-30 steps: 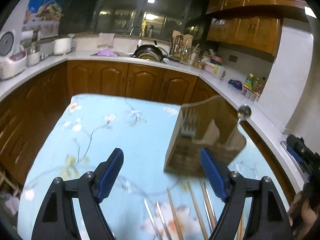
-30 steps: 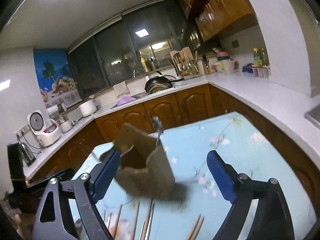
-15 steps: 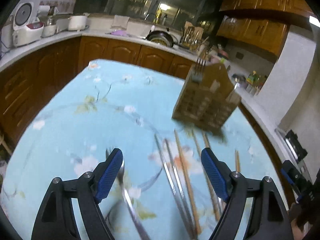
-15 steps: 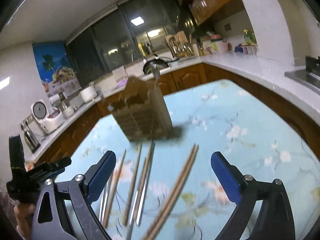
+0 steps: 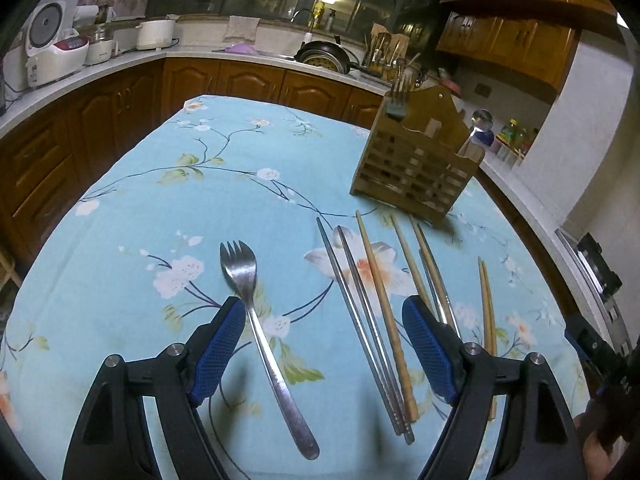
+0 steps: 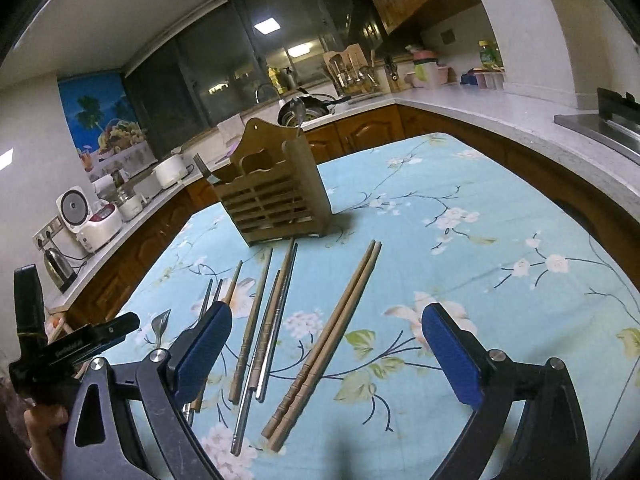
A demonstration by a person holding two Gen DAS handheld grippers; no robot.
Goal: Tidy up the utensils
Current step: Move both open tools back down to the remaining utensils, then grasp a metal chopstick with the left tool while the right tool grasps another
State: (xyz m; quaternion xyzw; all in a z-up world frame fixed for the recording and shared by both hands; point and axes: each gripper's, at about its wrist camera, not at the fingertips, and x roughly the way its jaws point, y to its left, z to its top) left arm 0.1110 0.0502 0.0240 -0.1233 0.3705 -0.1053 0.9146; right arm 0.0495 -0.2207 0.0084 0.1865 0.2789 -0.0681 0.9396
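Note:
A wooden utensil holder (image 5: pixel 416 168) stands on the blue floral tablecloth (image 5: pixel 200 200); it also shows in the right wrist view (image 6: pixel 276 196), with a fork and a spoon in it. A metal fork (image 5: pixel 260 328) lies flat between my open left gripper's (image 5: pixel 324 352) fingers. Metal chopsticks (image 5: pixel 360 320) and wooden chopsticks (image 5: pixel 384 296) lie to its right. My right gripper (image 6: pixel 324 352) is open and empty above a wooden chopstick pair (image 6: pixel 328 344). More chopsticks (image 6: pixel 264 320) lie to its left.
Wooden kitchen cabinets and a white counter (image 5: pixel 120 56) run around the table, with a rice cooker (image 5: pixel 52 48), a pan (image 5: pixel 324 56) and another utensil rack. The left gripper's body (image 6: pixel 60 352) shows at the left of the right wrist view.
Both grippers have pulled back from the holder and tilted down toward the table. The fork and chopsticks now lie close below the fingers. Both stay open.

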